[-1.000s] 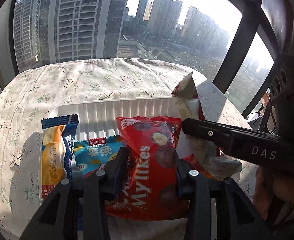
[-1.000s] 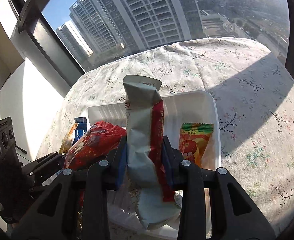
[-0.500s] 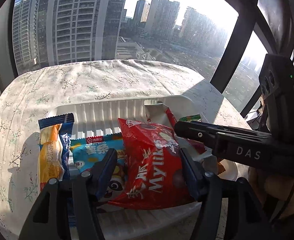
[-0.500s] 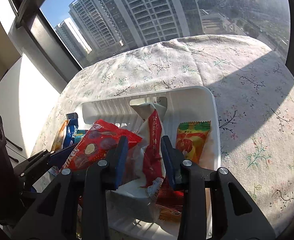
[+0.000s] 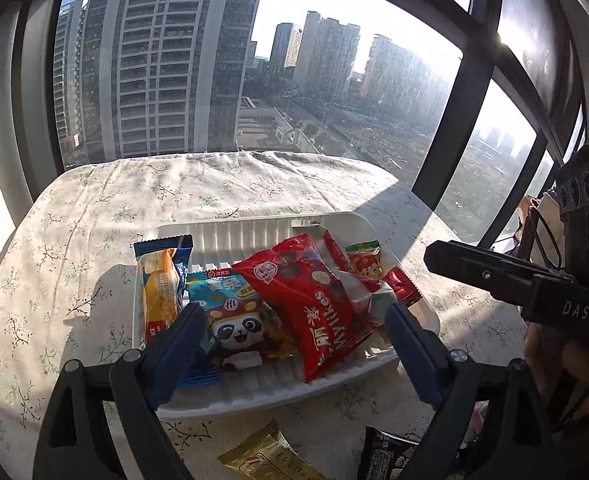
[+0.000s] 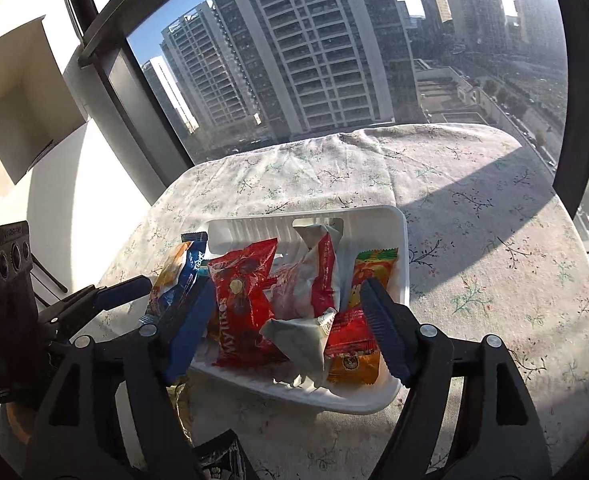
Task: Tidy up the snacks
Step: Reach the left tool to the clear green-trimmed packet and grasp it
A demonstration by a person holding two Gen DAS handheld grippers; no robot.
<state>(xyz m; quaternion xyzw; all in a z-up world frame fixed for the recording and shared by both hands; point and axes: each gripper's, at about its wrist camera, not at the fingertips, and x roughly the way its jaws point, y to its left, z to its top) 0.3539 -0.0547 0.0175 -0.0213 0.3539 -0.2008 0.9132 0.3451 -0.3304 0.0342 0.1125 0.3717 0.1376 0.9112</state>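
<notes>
"Mylikes" runs in white letters down a red snack bag (image 5: 314, 304), beside white Chinese characters too distorted by the lens to read; the same word shows on the bag from the right wrist view. "DAS" is printed in pale capitals on the black body of the right gripper (image 5: 534, 284). Chinese lettering on the blue panda packet (image 5: 230, 312) cannot be made out.

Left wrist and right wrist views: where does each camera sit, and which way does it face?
Left wrist: on the left gripper, facing the white tray and window; own open fingers show, right gripper at right.
Right wrist: on the right gripper, facing the same tray; left gripper at left.
Shared: tray, red Mylikes bag.
</notes>
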